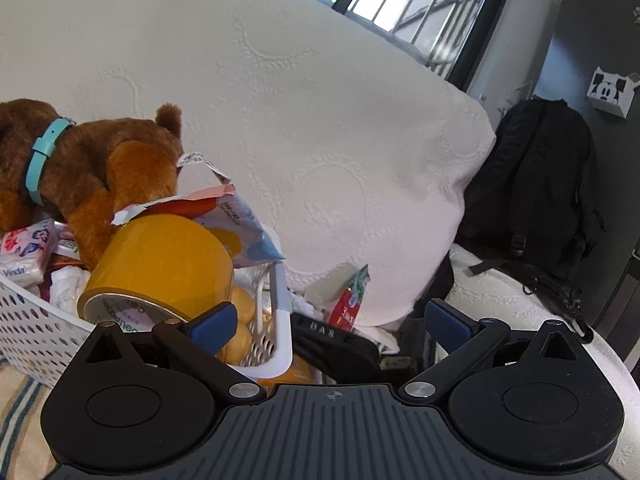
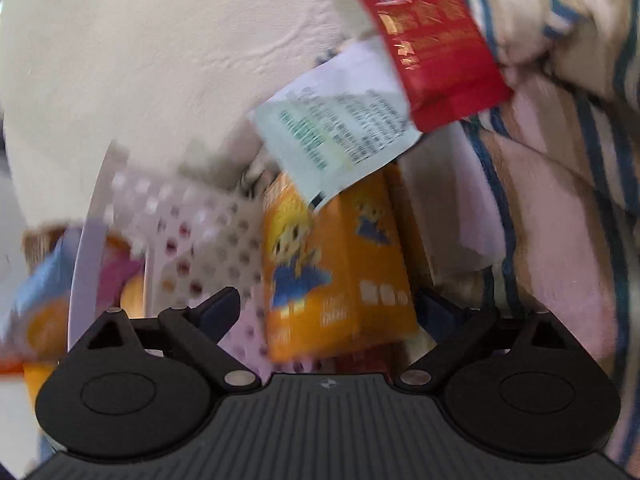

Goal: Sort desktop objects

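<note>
In the left wrist view a white perforated basket (image 1: 280, 344) at the left holds a brown plush dog (image 1: 92, 168), a yellow tape roll (image 1: 168, 264), a snack bag (image 1: 244, 228), a tissue pack (image 1: 24, 248) and yellow balls (image 1: 240, 332). My left gripper (image 1: 330, 320) stands open beside the basket's corner, with nothing between its fingers. The right wrist view is blurred. My right gripper (image 2: 330, 306) is open around an orange carton (image 2: 340, 272) with a cartoon figure; there is a gap at the left finger. A pale printed packet (image 2: 336, 136) and a red packet (image 2: 432, 40) lie beyond it.
A white quilted mattress (image 1: 320, 100) rises behind the basket. Beside the basket lie a red packet (image 1: 348, 304) and a black item (image 1: 332, 336). A black backpack (image 1: 536, 184) leans at the right. A striped cloth (image 2: 560, 200) and the basket wall (image 2: 192, 236) flank the carton.
</note>
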`<move>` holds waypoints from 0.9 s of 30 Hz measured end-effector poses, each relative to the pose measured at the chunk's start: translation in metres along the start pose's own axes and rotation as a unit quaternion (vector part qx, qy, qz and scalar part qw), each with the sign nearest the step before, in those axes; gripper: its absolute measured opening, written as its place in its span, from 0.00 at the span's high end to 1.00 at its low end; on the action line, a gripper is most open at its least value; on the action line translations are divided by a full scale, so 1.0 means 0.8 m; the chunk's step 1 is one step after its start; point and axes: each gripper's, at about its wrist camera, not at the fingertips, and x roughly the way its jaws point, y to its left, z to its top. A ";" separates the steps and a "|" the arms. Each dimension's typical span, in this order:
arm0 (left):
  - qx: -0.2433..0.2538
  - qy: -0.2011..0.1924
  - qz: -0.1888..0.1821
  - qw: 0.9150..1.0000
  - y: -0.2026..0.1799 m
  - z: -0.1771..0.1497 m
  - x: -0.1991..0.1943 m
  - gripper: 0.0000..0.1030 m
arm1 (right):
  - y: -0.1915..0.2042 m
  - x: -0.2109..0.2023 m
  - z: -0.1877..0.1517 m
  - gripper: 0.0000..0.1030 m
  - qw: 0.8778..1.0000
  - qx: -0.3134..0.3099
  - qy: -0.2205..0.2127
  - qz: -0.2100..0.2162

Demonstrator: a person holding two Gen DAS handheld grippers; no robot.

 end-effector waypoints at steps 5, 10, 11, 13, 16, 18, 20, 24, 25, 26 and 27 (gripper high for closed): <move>0.009 -0.004 0.003 1.000 -0.001 0.000 -0.002 0.00 | 0.017 -0.027 -0.027 0.34 0.997 -0.033 -0.043 -0.048; 0.012 -0.006 0.005 1.000 -0.003 0.001 -0.005 0.00 | 0.014 -0.124 -0.085 0.45 0.987 -0.122 -0.086 -0.063; 0.014 -0.005 0.009 1.000 -0.004 0.000 -0.004 0.00 | 0.009 -0.138 -0.097 0.46 0.983 -0.141 -0.084 -0.082; 0.021 -0.002 0.018 1.000 -0.009 -0.003 -0.002 0.00 | -0.016 -0.158 -0.117 0.47 0.983 -0.144 -0.066 -0.092; 0.049 0.019 0.025 0.998 -0.023 -0.012 0.001 0.00 | -0.038 -0.210 -0.144 0.47 0.988 -0.127 -0.065 -0.049; 0.081 0.040 0.021 0.996 -0.038 -0.020 0.005 0.00 | -0.023 -0.229 -0.178 0.47 0.971 -0.196 -0.110 -0.086; 0.112 0.051 0.023 0.992 -0.055 -0.032 0.010 0.00 | -0.010 -0.246 -0.220 0.47 0.943 -0.261 -0.155 -0.133; 0.188 0.057 0.023 0.980 -0.088 -0.056 0.011 0.00 | 0.012 -0.231 -0.265 0.47 0.888 -0.361 -0.204 -0.201; 0.204 0.056 0.022 0.977 -0.094 -0.058 0.007 0.00 | 0.015 -0.227 -0.270 0.47 0.881 -0.371 -0.207 -0.208; 0.214 0.057 0.019 0.975 -0.098 -0.060 0.003 0.00 | 0.018 -0.222 -0.272 0.47 0.873 -0.382 -0.213 -0.216; 0.218 0.062 0.016 0.974 -0.100 -0.060 -0.001 0.00 | 0.021 -0.217 -0.278 0.47 0.863 -0.396 -0.217 -0.225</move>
